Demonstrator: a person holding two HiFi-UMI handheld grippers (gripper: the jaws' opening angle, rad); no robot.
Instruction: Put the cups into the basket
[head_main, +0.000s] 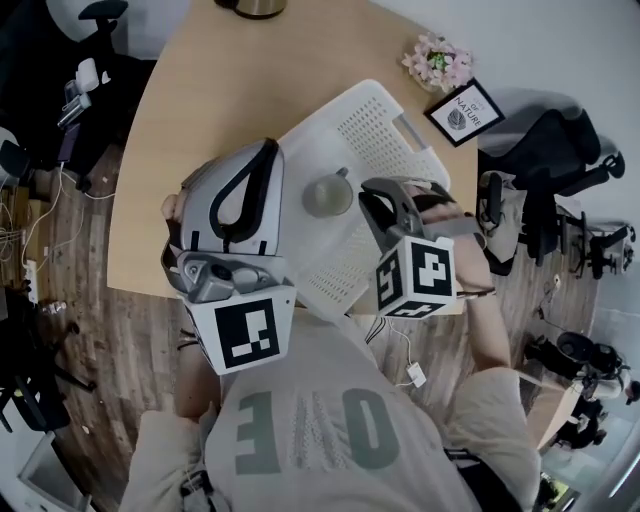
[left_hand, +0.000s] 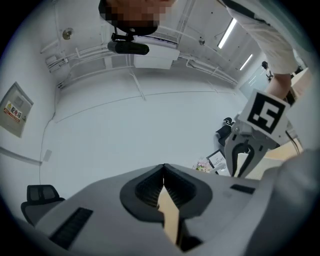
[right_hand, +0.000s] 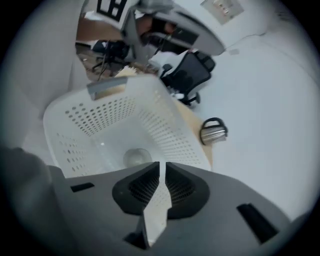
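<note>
- The basket (head_main: 385, 125) stands on the surface (head_main: 190, 110), toward its right side.
- One cup (head_main: 327, 194) sits in the basket, in its near part.
- A picture frame (head_main: 465, 111) stands beyond the basket's right end, with flowers (head_main: 439, 62) behind it.
- A kettle (head_main: 252, 8) sits at the far edge.
- The left claw (head_main: 268, 150) is left of the cup, and the right claw (head_main: 372, 192) just right of it.

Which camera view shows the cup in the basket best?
Head view: the cup shows whole in the basket. The right gripper view catches it partly behind the jaws; the left gripper view misses it.

framed card (head_main: 465, 110) reads "nature"
</note>
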